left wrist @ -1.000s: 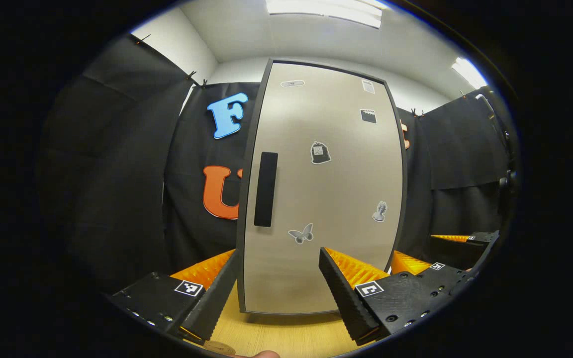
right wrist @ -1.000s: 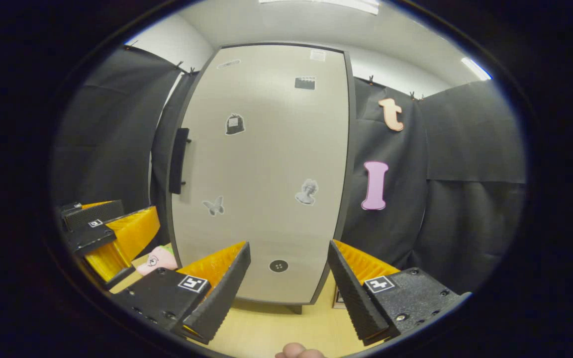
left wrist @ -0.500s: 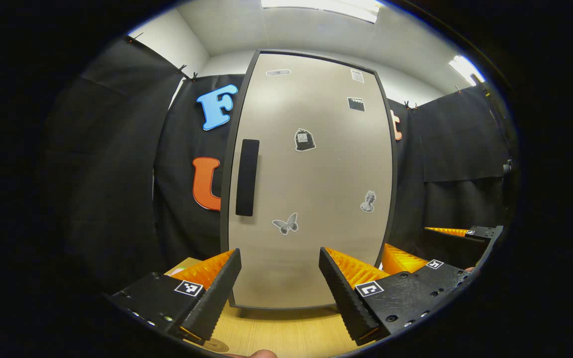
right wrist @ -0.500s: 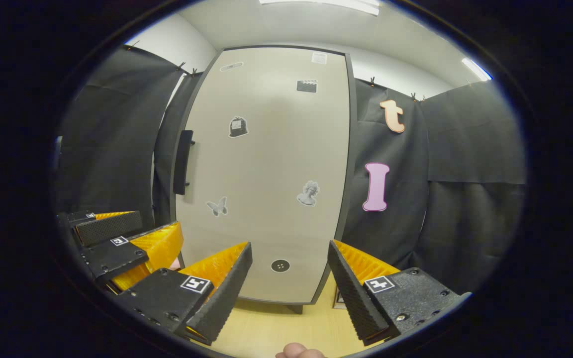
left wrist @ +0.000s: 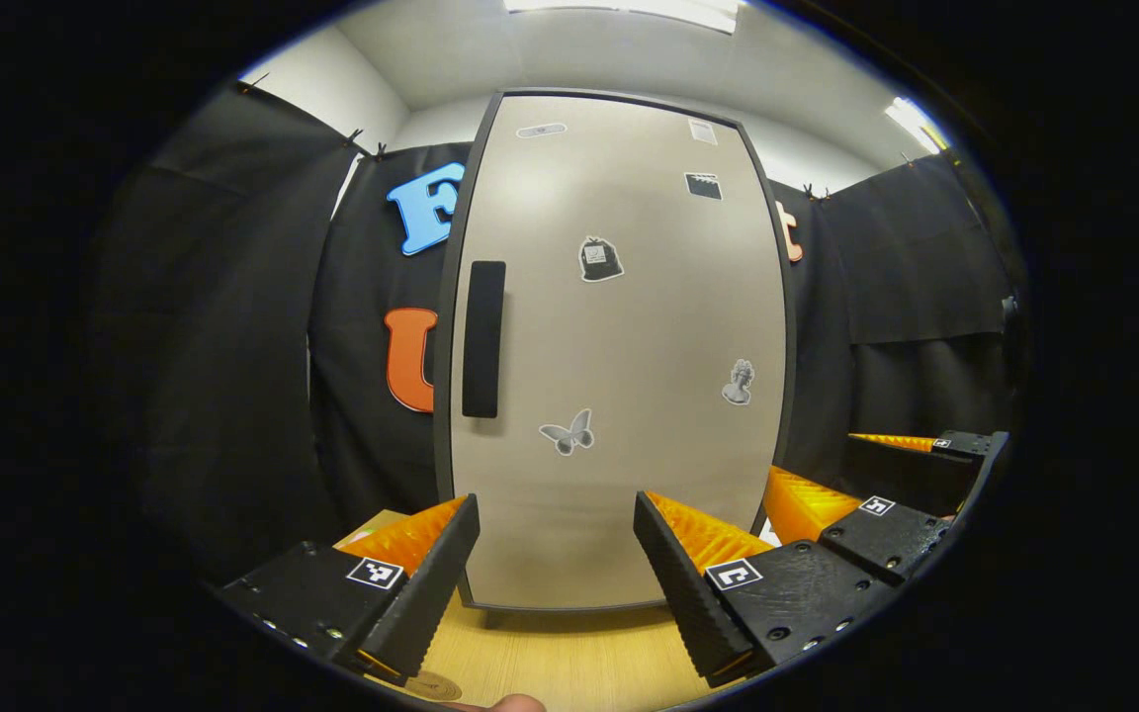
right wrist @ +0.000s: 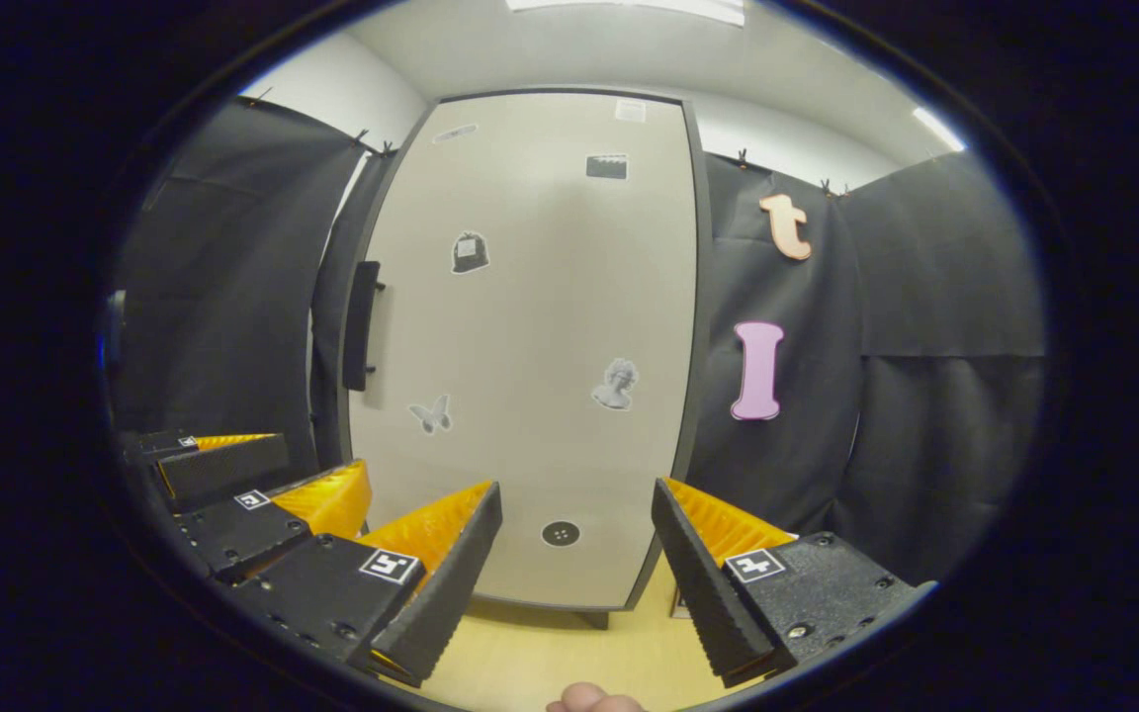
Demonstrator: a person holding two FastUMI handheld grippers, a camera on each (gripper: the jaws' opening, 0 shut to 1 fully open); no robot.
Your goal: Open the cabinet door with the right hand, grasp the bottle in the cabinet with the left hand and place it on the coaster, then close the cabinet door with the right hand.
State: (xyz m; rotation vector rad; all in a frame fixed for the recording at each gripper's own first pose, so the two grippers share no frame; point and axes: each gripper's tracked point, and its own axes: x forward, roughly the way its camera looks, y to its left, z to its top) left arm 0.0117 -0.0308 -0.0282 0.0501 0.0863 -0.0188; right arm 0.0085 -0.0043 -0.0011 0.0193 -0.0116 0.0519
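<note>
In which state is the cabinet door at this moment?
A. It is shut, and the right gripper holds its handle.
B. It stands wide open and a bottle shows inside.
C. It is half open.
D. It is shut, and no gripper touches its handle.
D: the cabinet door lies flush in its frame, and the handle is free, with the right gripper open, away from it.

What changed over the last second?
The left gripper swung right, so the cabinet door slid left in the left gripper view; in the right gripper view it edged closer. Unchanged: door shut, handle untouched, right gripper steady, both jaws open and empty.
</note>
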